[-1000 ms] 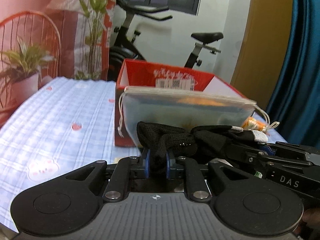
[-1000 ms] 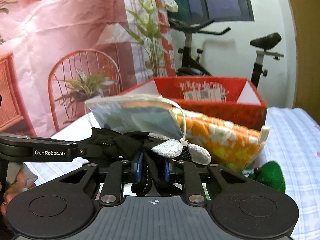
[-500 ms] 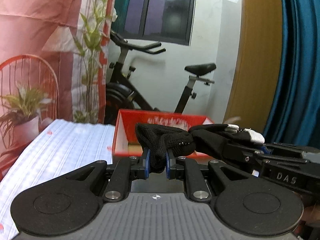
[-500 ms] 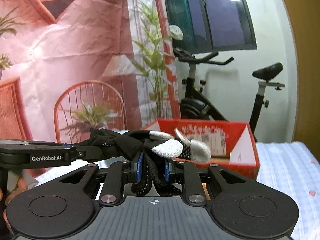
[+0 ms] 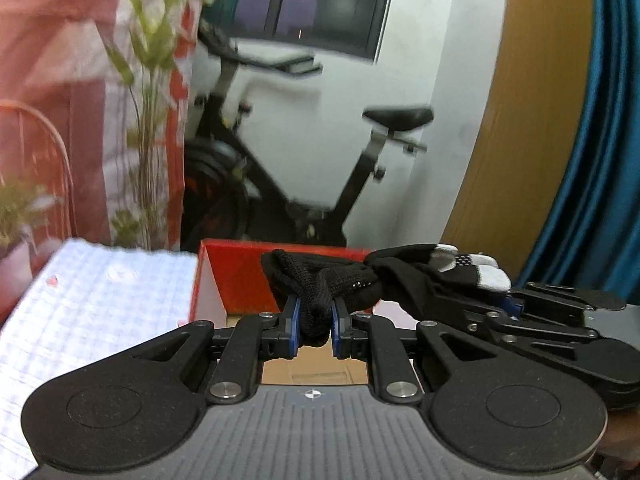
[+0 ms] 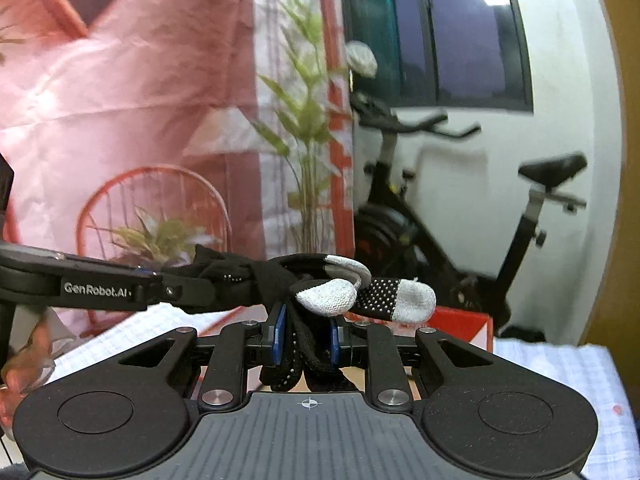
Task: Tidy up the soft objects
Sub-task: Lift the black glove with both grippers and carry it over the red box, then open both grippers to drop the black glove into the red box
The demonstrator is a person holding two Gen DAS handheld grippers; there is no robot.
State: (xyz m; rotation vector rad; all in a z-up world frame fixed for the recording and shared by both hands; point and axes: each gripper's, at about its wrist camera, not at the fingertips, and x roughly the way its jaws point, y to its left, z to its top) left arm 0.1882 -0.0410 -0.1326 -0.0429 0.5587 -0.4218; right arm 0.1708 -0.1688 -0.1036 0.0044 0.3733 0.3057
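Observation:
Both grippers hold one black knit glove with grey fingertips. In the left wrist view my left gripper [image 5: 314, 322] is shut on the glove's cuff end [image 5: 320, 284]; the glove stretches right to my right gripper [image 5: 508, 304]. In the right wrist view my right gripper [image 6: 306, 338] is shut on the glove's finger end [image 6: 332, 296], and the left gripper [image 6: 168, 290] comes in from the left. The glove hangs above the open red cardboard box [image 5: 240, 280], whose brown floor [image 5: 316, 368] shows below the fingers.
The box stands on a table with a blue-white checked cloth [image 5: 100, 300], seen also in the right wrist view [image 6: 560, 364]. An exercise bike [image 5: 280, 184], a pink backdrop with plants [image 6: 160, 120] and a blue curtain [image 5: 600, 160] stand behind.
Both grippers have lifted the glove up and forward over the red box. The drawstring pouch and orange floral item seen earlier have dropped out of view.

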